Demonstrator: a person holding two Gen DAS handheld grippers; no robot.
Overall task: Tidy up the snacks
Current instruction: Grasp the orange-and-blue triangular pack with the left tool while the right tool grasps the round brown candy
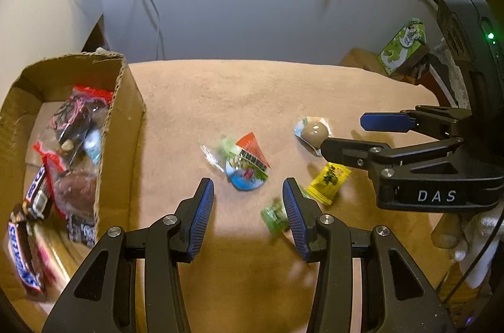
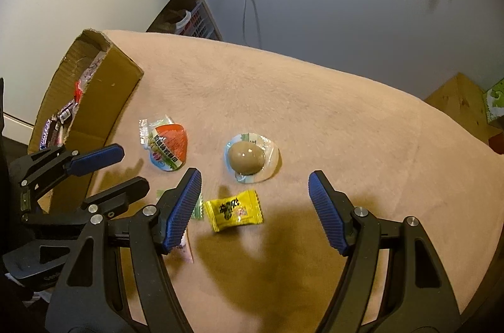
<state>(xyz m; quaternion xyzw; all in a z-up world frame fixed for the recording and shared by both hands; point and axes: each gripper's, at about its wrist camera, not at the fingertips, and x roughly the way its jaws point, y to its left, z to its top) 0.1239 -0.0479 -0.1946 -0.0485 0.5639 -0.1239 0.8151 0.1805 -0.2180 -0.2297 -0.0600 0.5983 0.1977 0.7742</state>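
Left gripper (image 1: 249,191): fingers spread wide, nothing between them, hovering above the tan cloth; it also shows at the lower left of the right wrist view (image 2: 126,166).
Right gripper (image 2: 255,191): fingers spread wide and empty, hanging over the loose snacks; in the left wrist view it reaches in from the right (image 1: 343,133).
Tan cloth (image 1: 283,87): covers the table under both tools.
Cardboard box (image 1: 121,112): to the left of the left gripper, open on top, its near wall close to the left finger.
Box contents: Snickers bars (image 1: 22,254) at the near end, clear bags with red edges (image 1: 75,125) piled further in.
Cone-shaped packet (image 1: 249,166): orange, white and blue, lying flat just ahead of the left gripper's fingertips, roughly centred between them.
Green candy (image 1: 274,216): small wrapped piece, just inside the left gripper's right finger and partly hidden by it.
Yellow candy (image 2: 233,210): wrapped piece lying between the right gripper's fingers, nearer its left one.
Packaged brown egg (image 2: 249,158): sealed in clear plastic, ahead of the right gripper and between its fingertips; in the left wrist view the right gripper's lower fingertip sits right at its edge.
Green carton (image 1: 403,46): stands well beyond the cloth, far right of the left gripper.
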